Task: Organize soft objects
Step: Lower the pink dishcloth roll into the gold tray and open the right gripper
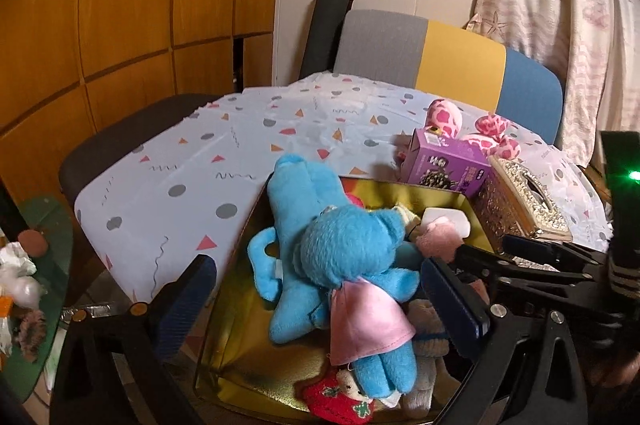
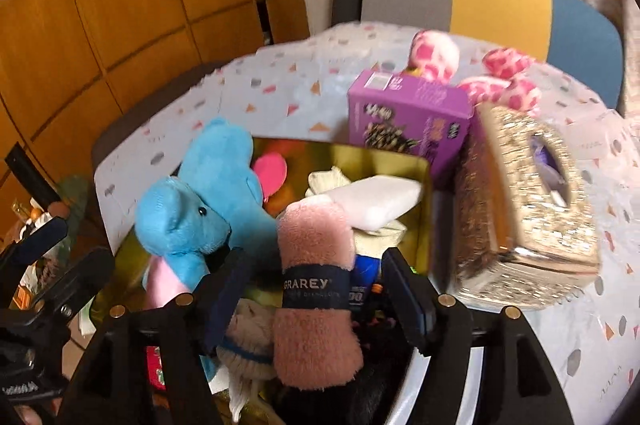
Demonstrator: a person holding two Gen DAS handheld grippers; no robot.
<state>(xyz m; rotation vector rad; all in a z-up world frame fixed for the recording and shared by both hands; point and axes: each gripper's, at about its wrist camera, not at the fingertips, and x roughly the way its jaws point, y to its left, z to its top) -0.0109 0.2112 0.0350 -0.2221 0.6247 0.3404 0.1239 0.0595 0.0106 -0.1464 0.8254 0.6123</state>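
While our left gripper (image 1: 320, 289) gapes widest over the blue plush (image 1: 340, 257), our right gripper (image 2: 316, 297) brackets the pink roll (image 2: 316, 289) ungripped, inside the tin (image 1: 248, 365).

"GRAREY" is read on the dark band (image 2: 314, 287) around the pink rolled towel (image 2: 316, 305); purple box (image 2: 408, 121) print is illegible
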